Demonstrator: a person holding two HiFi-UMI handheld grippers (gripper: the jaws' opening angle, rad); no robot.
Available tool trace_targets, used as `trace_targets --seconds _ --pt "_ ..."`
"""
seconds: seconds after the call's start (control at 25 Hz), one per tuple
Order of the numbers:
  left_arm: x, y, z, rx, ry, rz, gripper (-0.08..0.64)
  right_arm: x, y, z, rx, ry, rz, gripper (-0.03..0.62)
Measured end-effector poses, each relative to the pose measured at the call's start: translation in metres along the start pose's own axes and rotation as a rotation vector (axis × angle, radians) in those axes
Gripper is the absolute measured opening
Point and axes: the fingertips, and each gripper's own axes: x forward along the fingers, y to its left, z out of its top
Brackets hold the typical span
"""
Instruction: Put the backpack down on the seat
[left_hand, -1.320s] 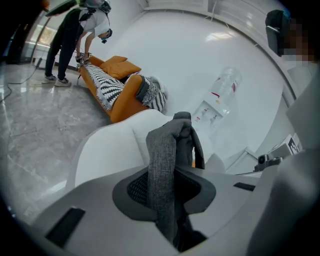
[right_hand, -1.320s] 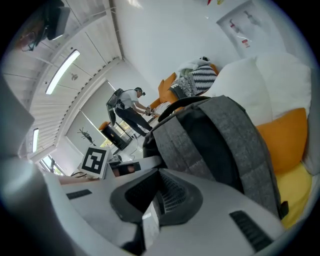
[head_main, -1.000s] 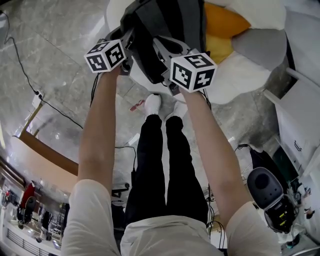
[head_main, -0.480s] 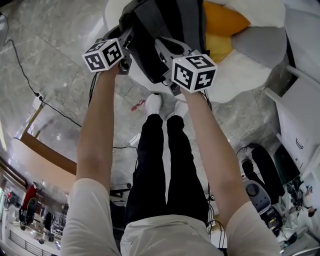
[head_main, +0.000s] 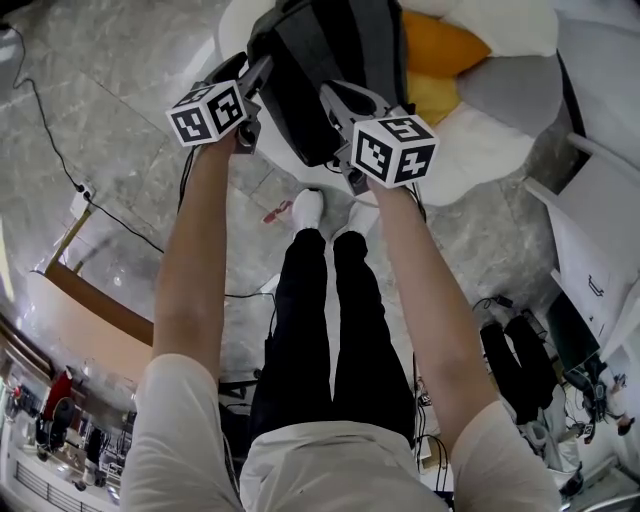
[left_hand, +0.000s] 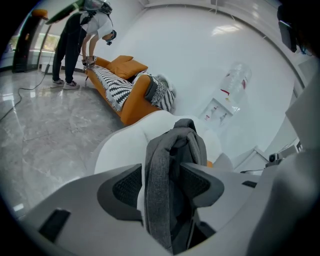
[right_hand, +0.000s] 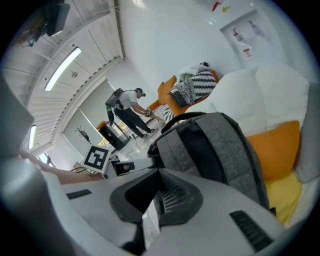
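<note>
The grey and black backpack (head_main: 330, 70) rests upright on the white seat (head_main: 480, 160), next to an orange cushion (head_main: 445, 45). My left gripper (head_main: 245, 80) is at the backpack's left side. In the left gripper view its jaws have just been opening, and the grey shoulder strap (left_hand: 165, 185) hangs loose between the pads. My right gripper (head_main: 340, 110) is at the pack's near right side. In the right gripper view the right gripper (right_hand: 155, 200) is shut on a thin pale strip, apparently a backpack strap, with the backpack (right_hand: 220, 145) just beyond.
An orange sofa (left_hand: 122, 95) with striped cushions stands across the marble floor, and a person (left_hand: 80, 35) bends over it. A cable (head_main: 60, 170) crosses the floor at left. My own legs (head_main: 330, 300) stand right before the seat. A white cabinet (head_main: 600, 230) is at right.
The left gripper's jaws have spread apart around the shoulder strap. Both hands and the backpack have stayed almost where they were.
</note>
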Motion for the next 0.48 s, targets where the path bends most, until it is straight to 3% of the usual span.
trace_targets --seconds 0.48 --pt "-0.057 -0.034 0.017 0.030 0.015 0.019 0.236 -0.056 0.025 0.017 -0.036 -0.031 -0.038 0.025"
